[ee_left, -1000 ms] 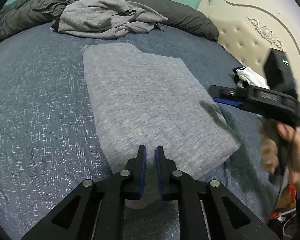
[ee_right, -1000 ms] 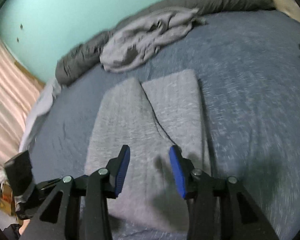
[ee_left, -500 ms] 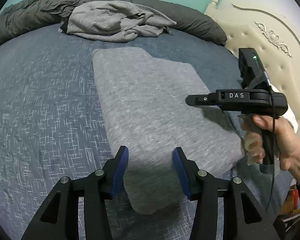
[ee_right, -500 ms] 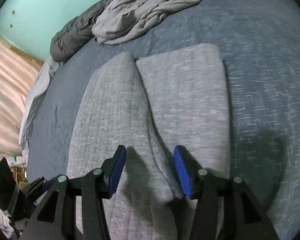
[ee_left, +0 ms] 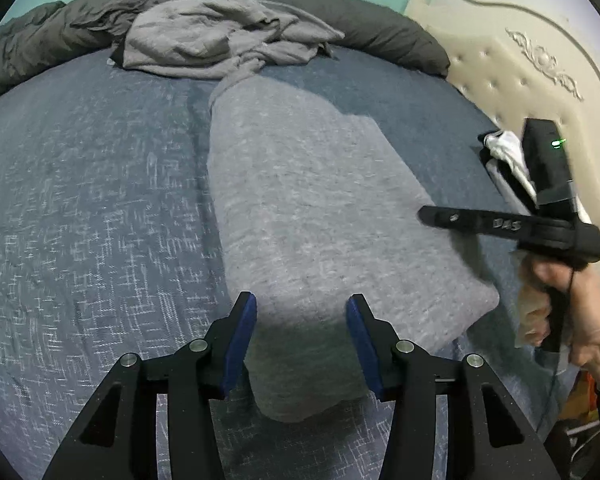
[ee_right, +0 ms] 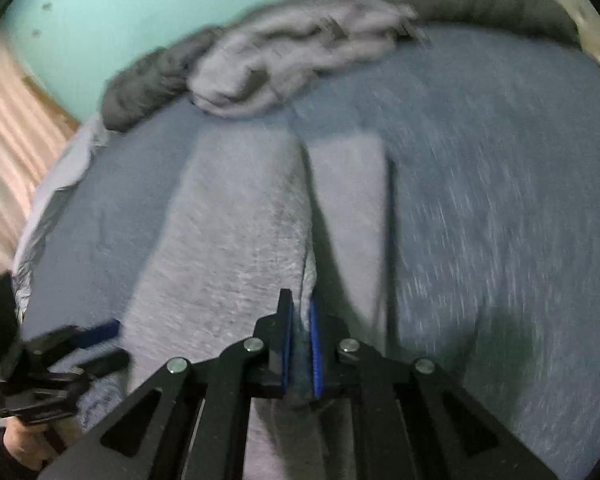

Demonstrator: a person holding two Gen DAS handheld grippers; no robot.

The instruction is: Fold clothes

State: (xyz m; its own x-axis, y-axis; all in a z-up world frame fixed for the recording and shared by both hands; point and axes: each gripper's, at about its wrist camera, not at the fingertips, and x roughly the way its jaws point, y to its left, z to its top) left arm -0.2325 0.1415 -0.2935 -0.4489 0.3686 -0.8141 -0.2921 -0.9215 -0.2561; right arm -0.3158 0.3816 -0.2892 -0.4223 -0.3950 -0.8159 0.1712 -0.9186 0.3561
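Note:
A grey garment [ee_left: 320, 220], folded into a long strip, lies on the blue bed sheet [ee_left: 80, 200]. My left gripper [ee_left: 302, 340] is open, its blue pads standing either side of the strip's near end without pressing on it. In the right wrist view the same garment [ee_right: 228, 240] shows a fold line down its middle. The jaws of my right gripper [ee_right: 300, 340] are closing there, with a ridge of the grey cloth pinched between the pads. A hand holds the right gripper [ee_left: 428, 216] side-on at the garment's right edge. The left gripper [ee_right: 114, 342] shows at the lower left.
A crumpled pile of grey clothes [ee_left: 220, 40] lies at the far side against a dark grey duvet [ee_left: 52, 40]. A cream tufted headboard [ee_left: 520, 60] stands at the right, with white cloth [ee_left: 504, 152] beside it. A striped curtain [ee_right: 4, 120] hangs at the left.
The left jaws went from nearly shut to open around the garment's near end. The right gripper dropped onto the fold line and its jaws came together on the cloth.

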